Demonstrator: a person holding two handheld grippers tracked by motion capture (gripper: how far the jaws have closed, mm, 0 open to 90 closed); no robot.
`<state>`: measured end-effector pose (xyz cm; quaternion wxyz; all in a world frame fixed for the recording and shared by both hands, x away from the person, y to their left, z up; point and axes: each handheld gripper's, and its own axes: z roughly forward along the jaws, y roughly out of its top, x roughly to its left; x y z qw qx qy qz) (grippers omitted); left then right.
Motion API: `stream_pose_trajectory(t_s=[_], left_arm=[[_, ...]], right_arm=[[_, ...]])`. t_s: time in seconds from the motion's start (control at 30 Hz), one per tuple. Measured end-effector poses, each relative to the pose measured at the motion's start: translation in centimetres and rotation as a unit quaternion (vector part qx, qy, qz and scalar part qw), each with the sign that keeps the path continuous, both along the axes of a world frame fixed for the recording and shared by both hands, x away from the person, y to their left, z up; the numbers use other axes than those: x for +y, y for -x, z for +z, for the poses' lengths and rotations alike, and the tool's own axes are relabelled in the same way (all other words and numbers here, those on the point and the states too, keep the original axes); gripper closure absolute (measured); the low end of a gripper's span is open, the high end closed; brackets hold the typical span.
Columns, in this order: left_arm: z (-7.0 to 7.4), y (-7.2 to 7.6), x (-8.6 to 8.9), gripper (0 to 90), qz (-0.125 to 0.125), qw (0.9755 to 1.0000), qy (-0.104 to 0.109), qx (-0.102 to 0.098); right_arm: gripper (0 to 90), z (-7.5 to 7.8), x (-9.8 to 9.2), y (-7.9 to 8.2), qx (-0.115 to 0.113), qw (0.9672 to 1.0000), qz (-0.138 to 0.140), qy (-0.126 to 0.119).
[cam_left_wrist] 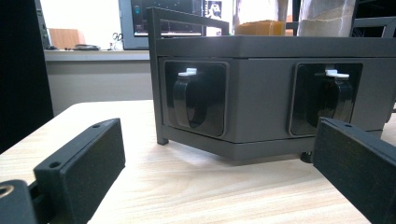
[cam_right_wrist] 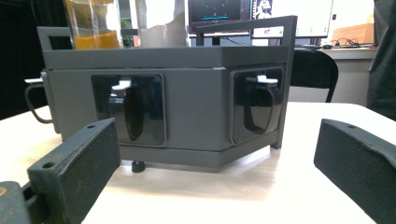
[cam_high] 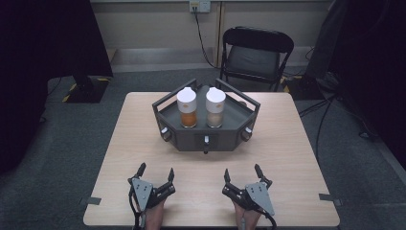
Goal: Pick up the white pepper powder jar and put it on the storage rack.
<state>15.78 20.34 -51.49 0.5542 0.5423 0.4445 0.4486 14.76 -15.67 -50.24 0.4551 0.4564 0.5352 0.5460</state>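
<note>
Dim room, grey carpet, a black folding chair at upper centre of the high view against a pale wall; below it a light wood-grain table across the middle of the frame.

At lower left of the high view, the left gripper, black with a grey three-cornered plate on top: jaws spread wide, nothing between them, resting near the table's lower edge. At centre, well apart from both tools, a dark grey angular tray with raised rail handles; on it a clear bottle of orange liquid with a white cap at left, just beside a clear bottle of pale beige contents with a white cap at right. In the left gripper view, black loop latches with white tabs recessed in the tray's front faces. At lower right of the high view, the right gripper, likewise gaping and empty.

Risks, as judged from here:
- Tall, narrow bottles set close together: likely to topple if a jaw brushes one while reaching for the other.
- Rail handles in the path: probable snag on a low approach.
- Uneven lift by the two sides: tilt, then sliding or falling bottles.
- Small white tabs: easy to slip off under hard, blocky jaws.
</note>
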Motion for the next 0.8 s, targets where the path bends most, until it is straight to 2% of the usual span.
stream_pose_trajectory(t_s=[0.17, 0.37, 0.8], left_arm=[[0.00, 0.00, 0.00, 2.1, 0.000, 1.0000, 0.000, 0.000], [-0.01, 0.01, -0.01, 2.1, 0.000, 1.0000, 0.000, 0.000], [-0.02, 0.01, -0.01, 2.1, 0.000, 1.0000, 0.000, 0.000]], right_arm=[[0.0, -0.32, -0.03, -0.10, 0.007, 1.0000, -0.003, 0.000], [0.0, -0.60, -0.11, -0.06, 0.005, 1.0000, -0.004, -0.002], [0.0, -0.67, 0.14, -0.03, 0.004, 0.9999, -0.005, 0.008]])
